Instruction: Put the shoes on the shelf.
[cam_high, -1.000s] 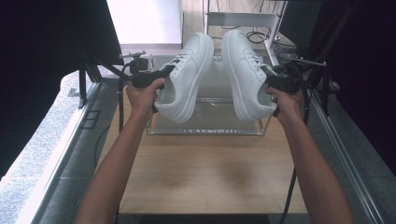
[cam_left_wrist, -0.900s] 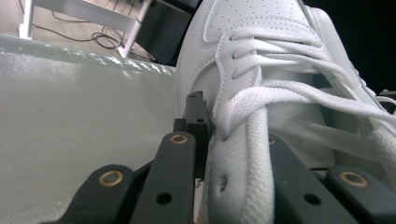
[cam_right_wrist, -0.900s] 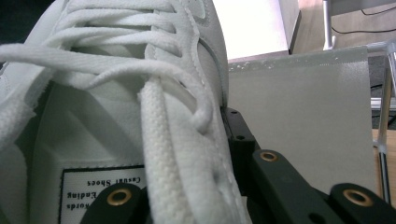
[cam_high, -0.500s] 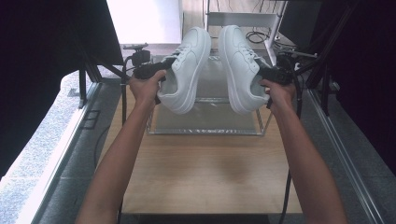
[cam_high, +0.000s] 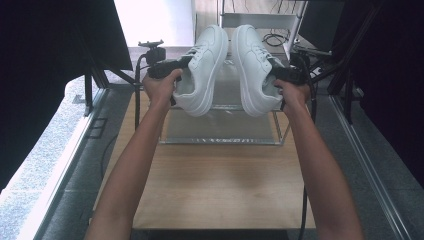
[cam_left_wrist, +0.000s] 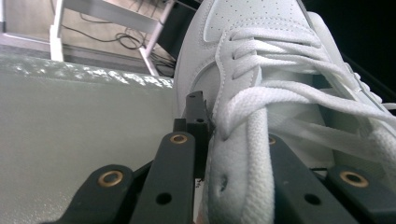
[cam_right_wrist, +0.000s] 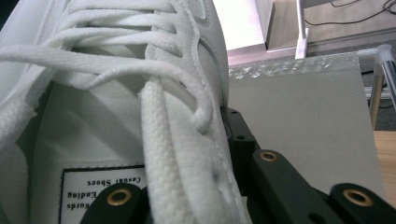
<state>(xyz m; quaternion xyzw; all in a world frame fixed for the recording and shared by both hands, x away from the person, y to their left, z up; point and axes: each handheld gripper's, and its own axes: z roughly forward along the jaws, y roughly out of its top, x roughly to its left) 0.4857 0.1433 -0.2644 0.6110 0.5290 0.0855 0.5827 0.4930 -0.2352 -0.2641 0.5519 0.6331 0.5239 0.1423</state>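
White sneakers: left sneaker (cam_high: 205, 65) and right sneaker (cam_high: 257, 65), upper centre; your left gripper (cam_high: 172, 70) and right gripper (cam_high: 285, 75) fingers clamp each collar, toes up, clear above the surface (cam_high: 215, 185).

Both hand-held grippers (cam_high: 187, 62) clamped, raised

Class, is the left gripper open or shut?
Shut: the left gripper clamps the side wall of the left white shoe, one jaw each side.
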